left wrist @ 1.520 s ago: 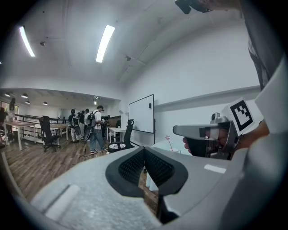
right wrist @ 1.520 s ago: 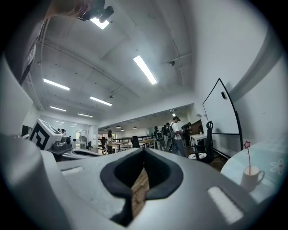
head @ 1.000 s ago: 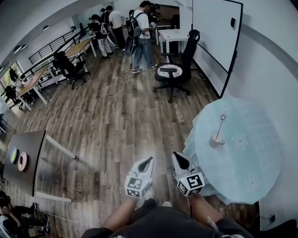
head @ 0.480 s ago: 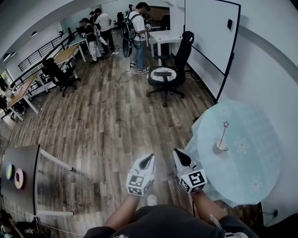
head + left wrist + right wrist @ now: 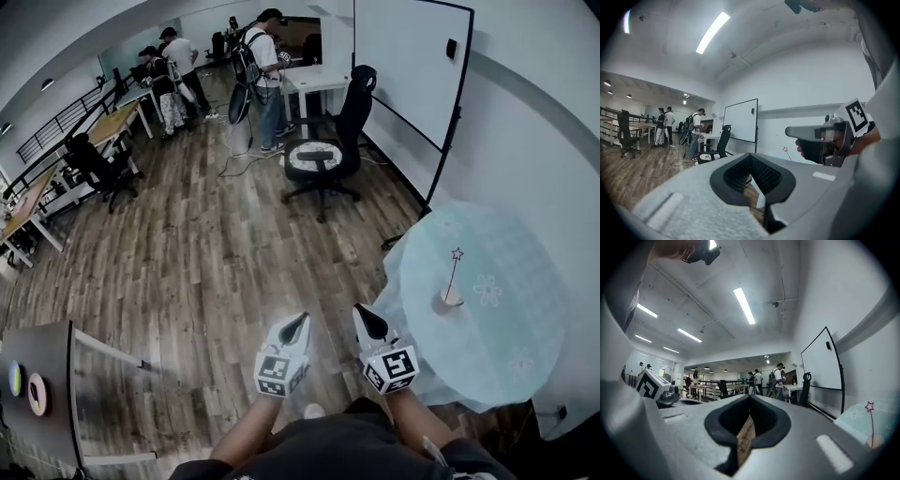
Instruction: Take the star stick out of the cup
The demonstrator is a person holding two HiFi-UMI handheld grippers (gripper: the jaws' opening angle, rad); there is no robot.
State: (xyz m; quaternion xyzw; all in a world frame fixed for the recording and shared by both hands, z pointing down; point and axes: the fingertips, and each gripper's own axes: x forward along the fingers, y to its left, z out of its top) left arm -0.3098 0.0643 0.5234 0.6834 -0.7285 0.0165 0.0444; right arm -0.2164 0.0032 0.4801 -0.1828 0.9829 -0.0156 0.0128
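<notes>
Star stick (image 5: 455,270): upright in what looks like a small cup (image 5: 451,300), on round table (image 5: 511,361); not yet removed. Left gripper (image 5: 295,325), right gripper (image 5: 365,317): jaws together, empty, short of the cup. Approach, grasp, lift outstanding.

The star stick (image 5: 454,275), a thin rod topped by a small outlined star, stood in the cup (image 5: 451,300), leaning slightly toward 1 o'clock. The low, pale cup sat upright on the round worktop (image 5: 506,347), toward its 9 o'clock side.
</notes>
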